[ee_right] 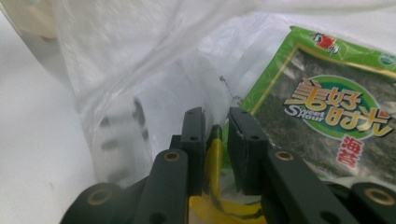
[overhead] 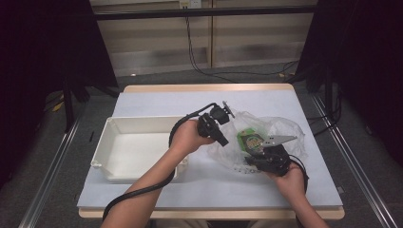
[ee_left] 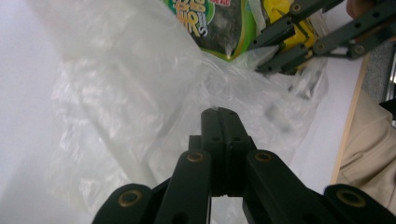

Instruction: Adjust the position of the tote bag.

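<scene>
While the clear plastic bag [overhead: 266, 137] lies mid-table beside the white tray [overhead: 107, 142], left gripper [ee_left: 219, 112] pinches its film shut; right gripper [ee_right: 215, 122] clamps a yellow packet edge [ee_right: 214, 158] by the seaweed pack [ee_right: 327, 112]; bag looks thin, slippery, so grip the rim

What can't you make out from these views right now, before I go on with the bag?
- Left gripper: its shut fingers hide whether any plastic bag film is pinched.
- Yellow item between the right gripper fingers: cut off by the bottom edge, identity unclear.
- Green packet: right edge cut off.
- Tray near corner: behind the left forearm in the high view.
</scene>
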A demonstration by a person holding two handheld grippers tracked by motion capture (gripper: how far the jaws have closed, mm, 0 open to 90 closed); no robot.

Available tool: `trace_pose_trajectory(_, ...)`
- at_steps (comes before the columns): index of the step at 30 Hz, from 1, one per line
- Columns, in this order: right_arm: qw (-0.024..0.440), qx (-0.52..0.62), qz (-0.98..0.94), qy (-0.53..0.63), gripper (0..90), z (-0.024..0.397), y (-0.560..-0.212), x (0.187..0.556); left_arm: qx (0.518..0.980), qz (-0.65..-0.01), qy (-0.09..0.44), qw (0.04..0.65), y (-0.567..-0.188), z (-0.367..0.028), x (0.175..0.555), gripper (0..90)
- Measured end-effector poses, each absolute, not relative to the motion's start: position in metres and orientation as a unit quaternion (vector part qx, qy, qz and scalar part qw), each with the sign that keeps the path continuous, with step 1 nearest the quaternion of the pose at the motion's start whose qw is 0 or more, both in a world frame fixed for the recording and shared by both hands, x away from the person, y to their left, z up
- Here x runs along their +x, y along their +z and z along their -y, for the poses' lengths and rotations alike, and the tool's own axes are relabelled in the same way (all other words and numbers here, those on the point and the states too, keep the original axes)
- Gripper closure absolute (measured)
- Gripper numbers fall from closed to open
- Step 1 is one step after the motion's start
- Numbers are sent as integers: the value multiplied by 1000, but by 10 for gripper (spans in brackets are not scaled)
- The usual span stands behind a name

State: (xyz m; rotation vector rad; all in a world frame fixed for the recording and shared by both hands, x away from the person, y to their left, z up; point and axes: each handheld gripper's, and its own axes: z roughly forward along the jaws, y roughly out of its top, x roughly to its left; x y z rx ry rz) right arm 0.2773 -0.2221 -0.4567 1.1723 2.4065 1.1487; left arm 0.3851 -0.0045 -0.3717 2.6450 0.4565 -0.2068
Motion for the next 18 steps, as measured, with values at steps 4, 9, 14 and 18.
trace_pose_trajectory(4,108,407,-824,378,808,225,-463,279,960,-175,-64,207,-374,-7,387,900)
trace_pose_trajectory(9,108,410,-825,373,813,228,-467,279,961,-187,-59,195,-381,-16,393,900)
trace_pose_trajectory(14,105,406,-827,374,810,234,-468,280,962,-195,-53,184,-388,-17,394,900)
trace_pose_trajectory(18,103,407,-827,373,769,239,-468,279,958,-209,-54,188,-393,-16,393,900)
